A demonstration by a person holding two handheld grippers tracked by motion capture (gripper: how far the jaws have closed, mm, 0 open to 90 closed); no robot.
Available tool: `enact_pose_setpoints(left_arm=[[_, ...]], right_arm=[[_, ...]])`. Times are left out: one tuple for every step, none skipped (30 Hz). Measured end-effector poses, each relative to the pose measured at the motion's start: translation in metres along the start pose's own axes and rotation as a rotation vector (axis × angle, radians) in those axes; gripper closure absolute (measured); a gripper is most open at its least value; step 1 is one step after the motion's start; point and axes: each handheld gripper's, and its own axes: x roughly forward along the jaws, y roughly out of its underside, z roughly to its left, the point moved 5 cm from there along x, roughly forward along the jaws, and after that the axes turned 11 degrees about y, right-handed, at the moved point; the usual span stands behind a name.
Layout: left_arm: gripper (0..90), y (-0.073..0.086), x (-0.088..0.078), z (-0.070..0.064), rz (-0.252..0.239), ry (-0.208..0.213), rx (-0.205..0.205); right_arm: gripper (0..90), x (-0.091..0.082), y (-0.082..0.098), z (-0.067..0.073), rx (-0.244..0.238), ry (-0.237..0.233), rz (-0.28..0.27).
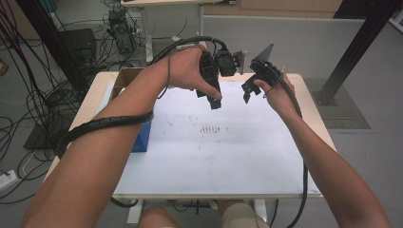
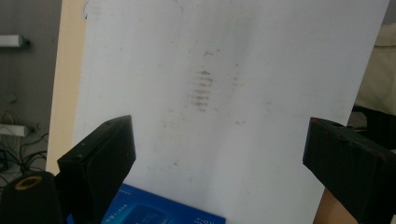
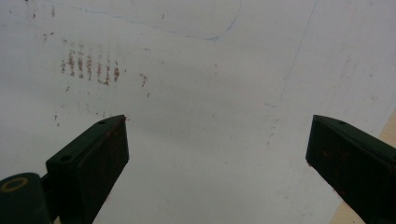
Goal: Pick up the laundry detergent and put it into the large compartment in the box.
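both grippers hang raised over the white sheet, jaws spread and empty. the blue box lies at the sheet's left edge, nearer the left gripper than the right gripper.

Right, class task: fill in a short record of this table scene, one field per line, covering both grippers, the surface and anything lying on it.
left gripper: held above the far part of the sheet, jaws wide apart, nothing between them
right gripper: held above the far part of the sheet, jaws wide apart, nothing between them
surface: white sheet on a pale wooden table
marks: short row of brownish smudges near the sheet's middle
object: blue box at the sheet's left edge, under the left forearm
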Motion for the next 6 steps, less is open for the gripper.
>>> enact_pose_setpoints(left_arm=[[9.7, 0.0007, 0.0005, 0.0, -0.004, -0.001, 0.0], [9.7, 0.0008, 0.0006, -0.0001, -0.003, -0.002, 0.0], [9.8, 0.0011, 0.0005, -0.0008, -0.003, -0.005, 0.002], [10.1, 0.0018, 0.0004, -0.0011, -0.007, -0.006, 0.004], [10.2, 0.0026, 0.0005, -0.0012, -0.013, -0.005, -0.002], [10.2, 0.0026, 0.0003, -0.001, -0.012, -0.004, 0.0]], right_arm=[[5.7, 0.0, 0.0, 0.0, 0.0, 0.0, 0.0], [5.7, 0.0, 0.0, 0.0002, -0.001, 0.0, 0.0], [5.7, -0.0001, 0.0002, 0.0006, -0.001, 0.002, -0.002], [5.7, -0.0003, 0.0002, 0.0008, -0.001, 0.002, -0.002], [5.7, -0.0006, 0.0003, 0.0007, 0.0, 0.0, -0.002], [5.7, -0.0007, 0.0007, 0.001, 0.001, 0.002, -0.005]])
